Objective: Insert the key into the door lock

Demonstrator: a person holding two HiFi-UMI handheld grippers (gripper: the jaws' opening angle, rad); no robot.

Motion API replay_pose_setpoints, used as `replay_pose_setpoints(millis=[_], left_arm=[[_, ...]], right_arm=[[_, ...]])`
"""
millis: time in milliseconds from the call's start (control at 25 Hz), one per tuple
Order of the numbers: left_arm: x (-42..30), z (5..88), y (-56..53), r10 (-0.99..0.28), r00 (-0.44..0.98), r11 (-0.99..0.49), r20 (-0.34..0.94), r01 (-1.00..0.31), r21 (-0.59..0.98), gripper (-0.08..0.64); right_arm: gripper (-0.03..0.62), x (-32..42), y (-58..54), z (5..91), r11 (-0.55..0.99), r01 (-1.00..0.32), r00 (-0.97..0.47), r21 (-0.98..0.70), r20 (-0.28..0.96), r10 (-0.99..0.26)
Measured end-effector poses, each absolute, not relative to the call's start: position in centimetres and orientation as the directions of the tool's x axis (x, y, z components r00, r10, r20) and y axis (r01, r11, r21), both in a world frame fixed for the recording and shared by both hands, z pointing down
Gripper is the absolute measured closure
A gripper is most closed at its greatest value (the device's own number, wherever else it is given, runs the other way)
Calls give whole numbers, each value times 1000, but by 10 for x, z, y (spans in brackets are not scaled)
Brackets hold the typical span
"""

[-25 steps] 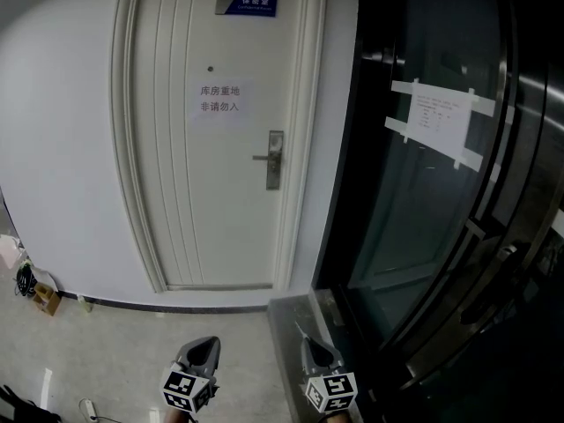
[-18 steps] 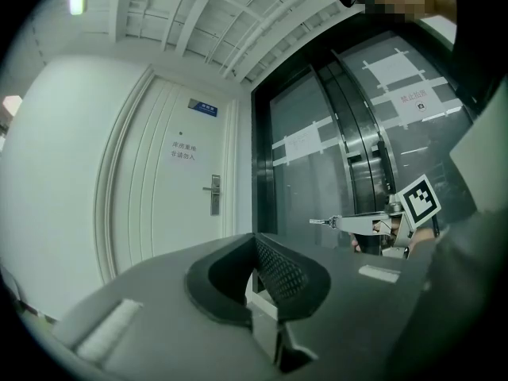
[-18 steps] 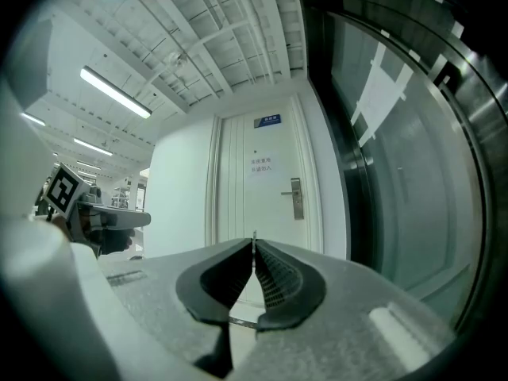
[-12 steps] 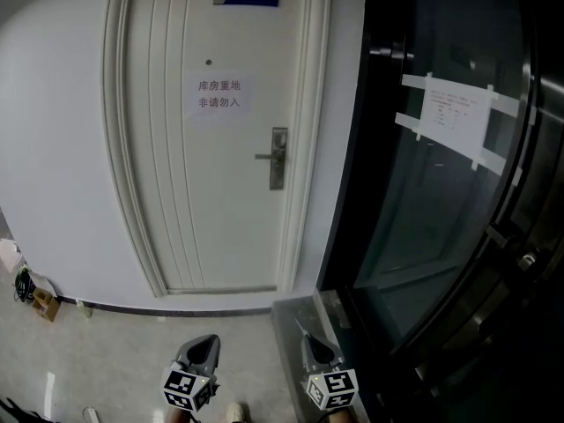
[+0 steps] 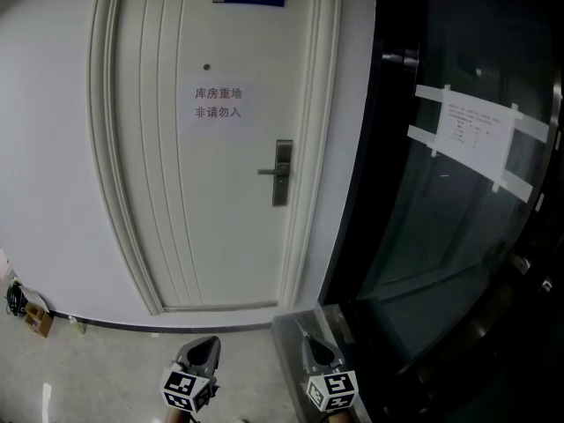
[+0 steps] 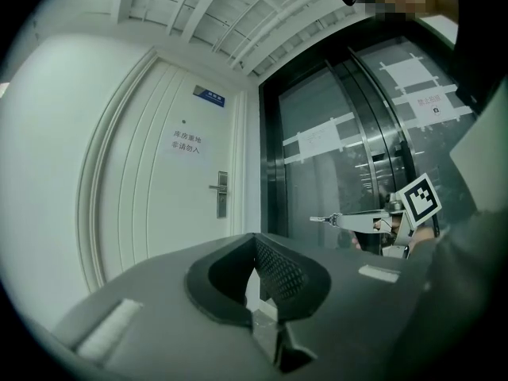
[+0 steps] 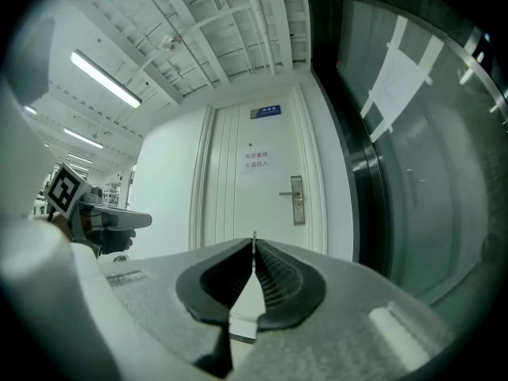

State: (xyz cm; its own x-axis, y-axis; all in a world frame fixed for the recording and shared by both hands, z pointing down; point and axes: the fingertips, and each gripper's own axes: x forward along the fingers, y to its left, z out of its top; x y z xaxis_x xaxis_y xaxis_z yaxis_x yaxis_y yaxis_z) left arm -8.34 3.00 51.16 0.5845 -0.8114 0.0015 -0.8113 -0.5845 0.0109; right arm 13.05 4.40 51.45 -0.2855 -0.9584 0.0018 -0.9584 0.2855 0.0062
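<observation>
Two hand-held tools point level at a closed white door point(image 5: 220, 201). The left tool point(image 5: 206, 344) has its jaws pressed together on nothing. The right tool point(image 5: 312, 345) is clamped on a slim metal key point(image 6: 324, 219), which juts from its tips, well apart from the door lock point(image 5: 282, 173) ahead. A paper notice point(image 5: 217, 102) hangs on the door, and a dark glass wall point(image 5: 441, 236) flanks it at right.

1. A pale, speckled floor point(image 5: 115, 364) spreads before the closed white door point(image 5: 220, 174).
2. Well left of the door, a small brown box point(image 5: 35, 318) sits on the floor by the wall.
3. A dark tangle point(image 5: 13, 296) lies just beyond the box, farther from the door; it is too small to identify.
</observation>
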Motion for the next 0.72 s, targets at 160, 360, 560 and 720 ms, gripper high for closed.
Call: replay_pose_setpoints(millis=[160,360,560,720], left_arm=[[-97,511,-4,-800,599,-599,10,-800,12,557],[-111,514,-44,-781,624,-624,19,-781,15,557],[-124,518,-79,-768,640,-640,16,-768,19,557],[-129,519,-101,-762,647,-646,11,-762,32,557]], right_arm=[[581,118,13,512,263,-965,-263,4,6,-965],[581,104,-22,510,231,-973,-231,1,2,-973],[581,89,-49,511,210,-978,-210,4,7,-978],[581,84,-68,510,196,-981,-196,12,13,-981]])
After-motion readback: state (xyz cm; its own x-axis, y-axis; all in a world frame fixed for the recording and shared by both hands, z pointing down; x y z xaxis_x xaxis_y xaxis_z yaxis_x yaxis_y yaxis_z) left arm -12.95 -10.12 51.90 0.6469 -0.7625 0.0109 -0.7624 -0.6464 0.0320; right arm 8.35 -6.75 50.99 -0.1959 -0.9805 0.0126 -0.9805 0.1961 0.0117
